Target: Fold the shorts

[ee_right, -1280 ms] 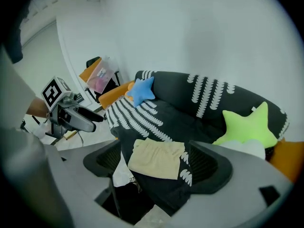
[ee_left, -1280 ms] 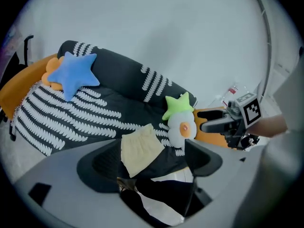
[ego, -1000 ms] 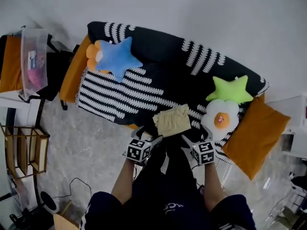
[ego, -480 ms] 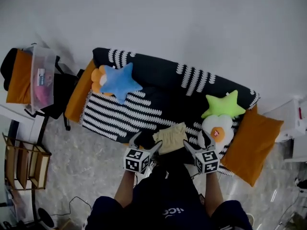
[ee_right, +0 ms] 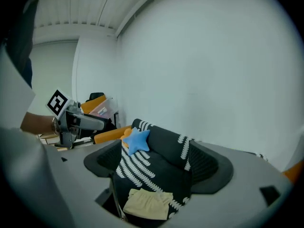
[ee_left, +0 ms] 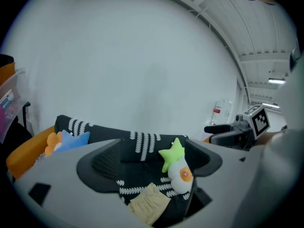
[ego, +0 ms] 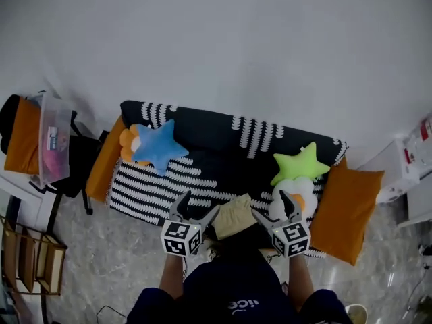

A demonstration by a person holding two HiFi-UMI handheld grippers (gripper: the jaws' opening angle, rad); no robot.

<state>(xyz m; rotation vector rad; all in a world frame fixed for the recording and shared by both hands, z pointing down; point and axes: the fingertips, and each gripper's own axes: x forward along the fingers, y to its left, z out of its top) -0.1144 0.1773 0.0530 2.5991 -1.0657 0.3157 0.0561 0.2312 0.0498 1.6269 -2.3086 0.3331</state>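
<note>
Folded shorts [ego: 234, 216] lie on sofa [ego: 223, 140]. Left gripper [ego: 196, 206] and right gripper [ego: 270, 205] hover nearby, jaws spread, empty. Fold looks finished; next, likely just withdraw.

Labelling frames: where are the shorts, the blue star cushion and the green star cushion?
shorts [ego: 234, 216], head view, middle of the cloth.
blue star cushion [ego: 156, 147], head view, its centre.
green star cushion [ego: 298, 165], head view, its centre.

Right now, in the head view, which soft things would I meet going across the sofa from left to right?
blue star → shorts → green star → orange cushion. The egg pillow overlaps the green star, so it is left out.
</note>
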